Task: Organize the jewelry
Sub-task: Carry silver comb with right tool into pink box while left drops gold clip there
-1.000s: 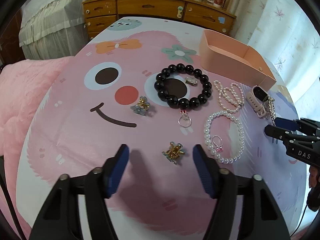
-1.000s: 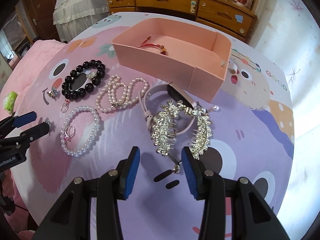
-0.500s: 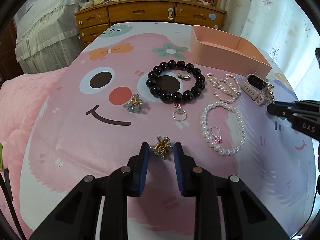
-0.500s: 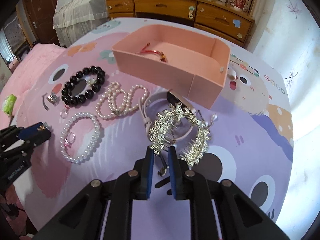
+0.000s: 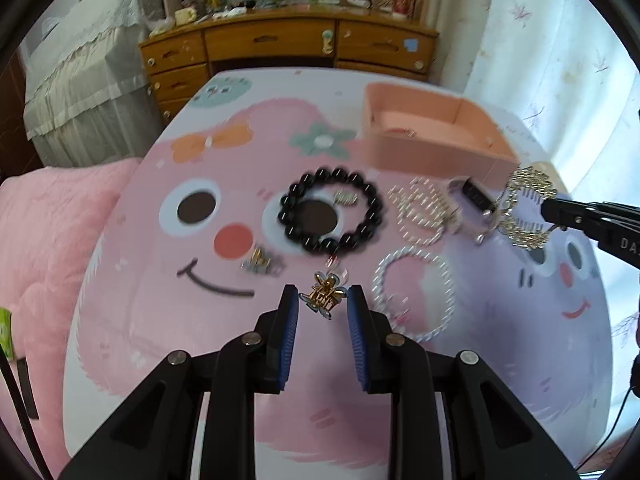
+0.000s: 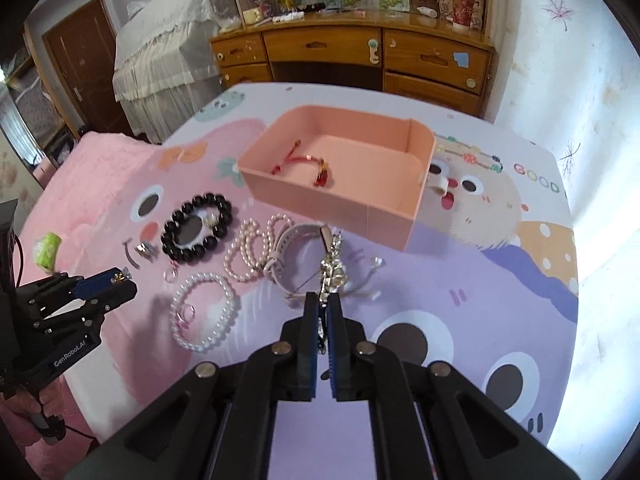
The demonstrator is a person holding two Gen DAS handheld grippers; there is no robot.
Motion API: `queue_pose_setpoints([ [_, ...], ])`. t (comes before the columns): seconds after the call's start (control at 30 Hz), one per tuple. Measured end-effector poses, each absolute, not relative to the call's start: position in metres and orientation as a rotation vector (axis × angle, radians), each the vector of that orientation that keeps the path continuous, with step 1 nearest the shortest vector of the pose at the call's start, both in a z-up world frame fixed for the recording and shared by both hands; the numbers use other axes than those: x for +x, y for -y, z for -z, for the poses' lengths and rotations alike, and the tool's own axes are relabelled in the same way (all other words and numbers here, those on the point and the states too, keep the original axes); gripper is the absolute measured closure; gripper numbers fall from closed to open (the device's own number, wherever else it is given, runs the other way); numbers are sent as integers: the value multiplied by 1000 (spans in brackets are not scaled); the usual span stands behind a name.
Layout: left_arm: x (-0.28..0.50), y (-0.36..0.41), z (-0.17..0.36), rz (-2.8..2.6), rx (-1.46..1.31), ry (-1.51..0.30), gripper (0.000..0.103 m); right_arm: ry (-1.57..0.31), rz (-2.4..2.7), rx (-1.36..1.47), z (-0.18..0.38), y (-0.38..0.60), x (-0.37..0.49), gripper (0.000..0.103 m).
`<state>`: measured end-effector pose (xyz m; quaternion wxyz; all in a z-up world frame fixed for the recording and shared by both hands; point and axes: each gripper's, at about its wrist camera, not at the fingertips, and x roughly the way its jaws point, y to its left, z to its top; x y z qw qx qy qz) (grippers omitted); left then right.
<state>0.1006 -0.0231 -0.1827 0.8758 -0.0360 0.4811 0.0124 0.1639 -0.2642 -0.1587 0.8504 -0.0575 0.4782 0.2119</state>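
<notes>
1. My left gripper (image 5: 323, 300) pinches a small gold and pale-blue hair claw clip (image 5: 322, 295) between its blue pads, clear of the cartoon-printed cloth (image 5: 168, 340).
2. A black bead bracelet (image 6: 197, 227) lies on the cloth, with a white pearl bracelet (image 6: 203, 311) nearer me.
3. My right gripper (image 6: 323, 307) is clamped on a silver rhinestone hair comb (image 6: 331, 270), held above a pale watch (image 6: 280, 258).
4. The open pink rectangular box (image 6: 344, 200) sits beyond, with a red cord bracelet (image 6: 308, 162) inside.
</notes>
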Motion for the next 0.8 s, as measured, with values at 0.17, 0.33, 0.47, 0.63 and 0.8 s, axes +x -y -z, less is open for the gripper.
queue_pose_setpoints([
  [0.17, 110, 33, 161, 26, -51, -981, 80, -956, -461, -76, 134, 266, 167, 100],
  [0.33, 127, 42, 141, 87, -59, -954, 80, -893, -503, -44, 109, 263, 173, 100],
  [0.47, 142, 51, 126, 111, -46, -915, 80, -825, -543, -10, 89, 262, 178, 100],
  [0.63, 168, 58, 111, 143, -99, -878, 80, -742, -560, 6, 70, 261, 190, 100],
  [0.8, 196, 59, 105, 194, -199, -854, 80, -677, -540, -6, 61, 260, 205, 100],
])
